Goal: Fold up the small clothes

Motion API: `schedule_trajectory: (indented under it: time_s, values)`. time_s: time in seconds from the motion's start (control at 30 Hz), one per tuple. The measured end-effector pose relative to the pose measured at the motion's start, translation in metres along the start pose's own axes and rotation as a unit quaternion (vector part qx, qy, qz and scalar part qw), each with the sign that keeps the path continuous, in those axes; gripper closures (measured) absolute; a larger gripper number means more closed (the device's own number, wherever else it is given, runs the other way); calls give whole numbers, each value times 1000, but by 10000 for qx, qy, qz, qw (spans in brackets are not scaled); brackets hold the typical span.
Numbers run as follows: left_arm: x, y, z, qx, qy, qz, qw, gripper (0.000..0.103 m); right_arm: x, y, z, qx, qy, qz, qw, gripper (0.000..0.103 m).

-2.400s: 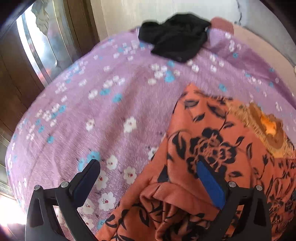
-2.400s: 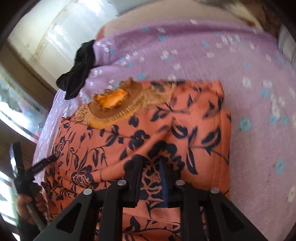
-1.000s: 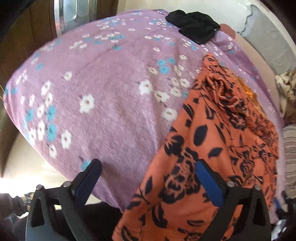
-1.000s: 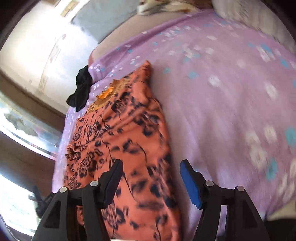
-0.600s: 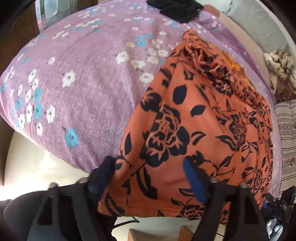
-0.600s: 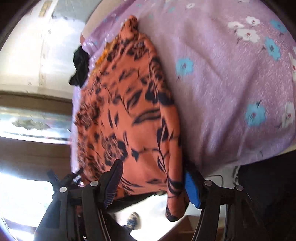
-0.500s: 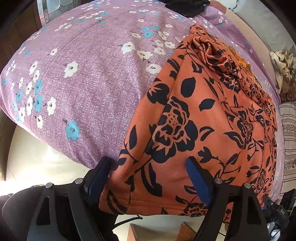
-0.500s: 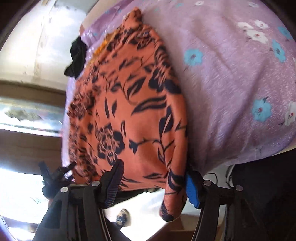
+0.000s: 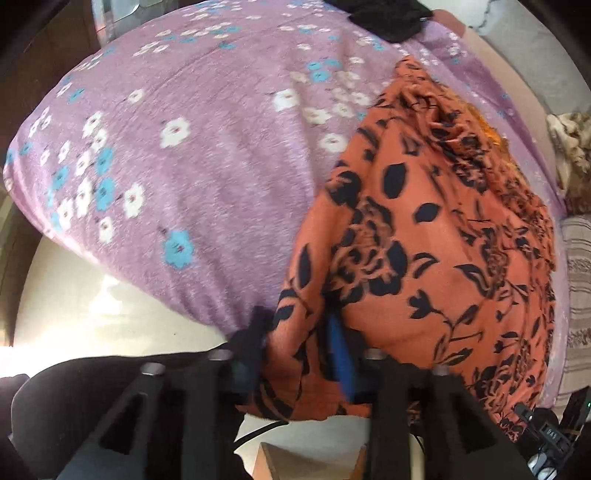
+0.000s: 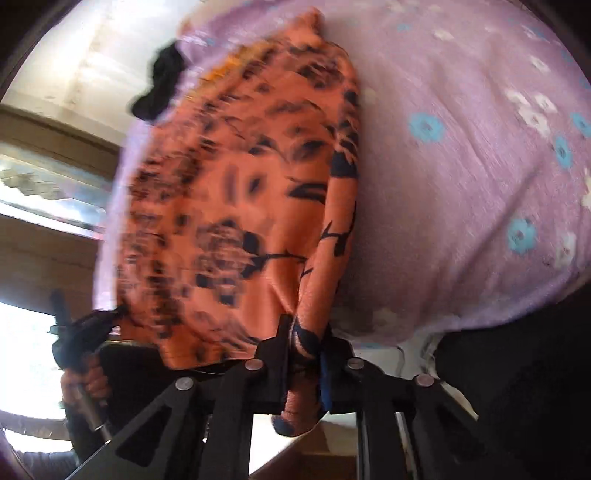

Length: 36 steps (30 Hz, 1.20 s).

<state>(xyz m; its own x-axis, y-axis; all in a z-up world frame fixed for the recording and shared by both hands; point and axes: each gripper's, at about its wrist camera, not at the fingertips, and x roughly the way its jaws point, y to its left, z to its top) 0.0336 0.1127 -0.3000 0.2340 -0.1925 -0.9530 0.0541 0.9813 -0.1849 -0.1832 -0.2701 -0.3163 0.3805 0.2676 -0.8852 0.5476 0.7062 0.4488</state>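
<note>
Both tools had their jaws pressed onto the hem of one orange garment printed with black flowers. The left tool pinched a bunched corner of the cloth between its black finger and its blue-padded finger, right at the near edge of the bed. The right tool pinched the opposite hem corner, with a fold of fabric hanging down below its fingers.

Ahead of both tools the garment lay spread lengthwise over the purple floral bedsheet, its hem draping over the bed's near edge and its gathered, yellow-trimmed neckline at the far end. The right wrist view was blurred, so fine detail of the print there could not be made out.

Beyond the garment's far end, a dark black garment sat in a heap on the sheet. In the right wrist view the left tool showed off to the left, touching the hem, with the person's hand wrapped around its handle.
</note>
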Motion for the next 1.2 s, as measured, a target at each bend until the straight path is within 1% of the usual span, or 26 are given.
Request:
schedule_trajectory:
  time_s: [0.03,0.07,0.13,0.17,0.2,0.23,0.27,0.3,0.33,0.37,0.4,0.5,0.6,0.63,0.67,0.77,0.83,0.9,0.97,1.03,1.1,1.2]
  values:
    - [1,2,0,4,39,12,10000,40,4,-1,-1,41,110,-126,9999,84]
    - [2,2,-1,98,69,18,9999,37,8,-1,-2,72,212,-244,9995,77]
    - [3,1,-2,109,99,18,9999,37,18,-1,-5,58,468,-367,9982,70]
    - [3,1,-2,98,104,-15,9999,38,25,0,-7,46,586,-342,9977,69]
    - [4,-1,-2,77,118,-84,9999,41,28,1,-9,42,596,-266,9979,69]
    - [6,0,-1,52,142,-231,9996,54,29,2,-11,56,518,-96,9986,69]
    - [7,0,-2,32,153,-343,9993,70,27,2,-12,46,458,10,9989,72]
    - [5,3,-3,45,129,-401,9991,78,22,3,-13,-3,376,66,9993,74]
    - [3,3,-3,96,87,-425,9990,94,16,9,-13,-125,259,100,9995,84]
    - [1,2,-3,170,51,-468,9987,96,9,14,-14,-312,182,31,9993,90]
    - [-3,-1,-3,229,16,-424,9988,97,3,21,-16,-491,118,-32,9987,92]
    - [-16,-17,-1,502,-115,-399,9979,97,-18,33,-19,-791,70,78,9968,95]
    - [-41,-25,4,766,-291,-598,9948,97,-48,44,-21,-1022,-106,248,9944,95]
    - [-51,-25,6,805,-333,-704,9937,97,-53,55,-21,-1051,-151,307,9939,95]
    - [-60,-25,11,817,-370,-834,9925,97,-62,57,-17,-1077,-180,432,9931,95]
    - [-90,-28,22,843,-592,-1145,9881,97,-82,54,3,-1034,-321,909,9900,95]
    - [-107,-28,34,868,-728,-1306,9849,97,-98,56,14,-1106,-564,1120,9859,95]
    - [-117,-33,52,880,-819,-1483,9816,97,-108,65,30,-1150,-885,1415,9792,95]
    - [-123,-35,70,893,-867,-1609,9791,98,-121,66,47,-1139,-1137,1625,9735,95]
    - [-127,-45,95,955,-960,-1599,9778,97,-127,74,76,-1074,-1432,1705,9690,95]
    - [-129,-58,128,992,-1065,-1564,9769,97,-131,78,108,-987,-1773,1755,9634,95]
    - [-122,-82,181,1015,-1194,-1540,9756,97,-122,88,178,-664,-2334,1831,9527,95]
